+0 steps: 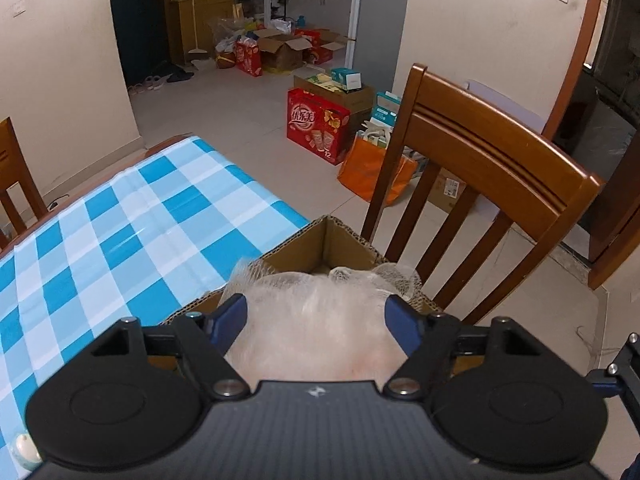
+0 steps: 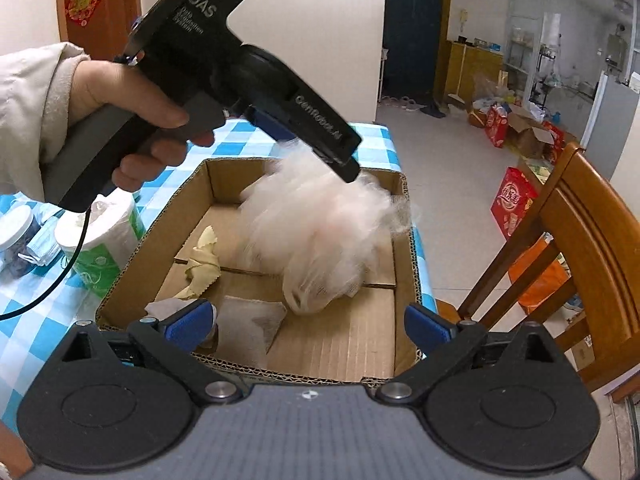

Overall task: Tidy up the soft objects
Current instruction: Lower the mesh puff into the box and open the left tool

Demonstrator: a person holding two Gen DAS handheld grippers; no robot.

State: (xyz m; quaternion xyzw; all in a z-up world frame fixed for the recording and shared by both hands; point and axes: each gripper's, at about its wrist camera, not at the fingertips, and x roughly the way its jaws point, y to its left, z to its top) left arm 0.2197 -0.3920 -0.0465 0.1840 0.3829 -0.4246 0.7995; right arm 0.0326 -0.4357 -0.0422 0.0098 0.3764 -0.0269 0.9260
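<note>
The left gripper (image 1: 316, 316) pinches a fluffy white mesh puff (image 2: 320, 228) between its blue fingers (image 1: 232, 320), holding it above the open cardboard box (image 2: 404, 280) on the blue-checked table (image 1: 120, 232). The right gripper (image 2: 312, 324) hangs spread and empty at the box's near rim. Inside lie a yellow cloth (image 2: 204, 264) and a grey cloth (image 2: 248, 328).

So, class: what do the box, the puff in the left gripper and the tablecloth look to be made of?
Box: corrugated cardboard, matte brown; fluted edges show.
Puff in the left gripper: fine white mesh netting, probably synthetic; bunched, translucent.
Tablecloth: likely plastic-coated; glossy glare on blue checks.
</note>
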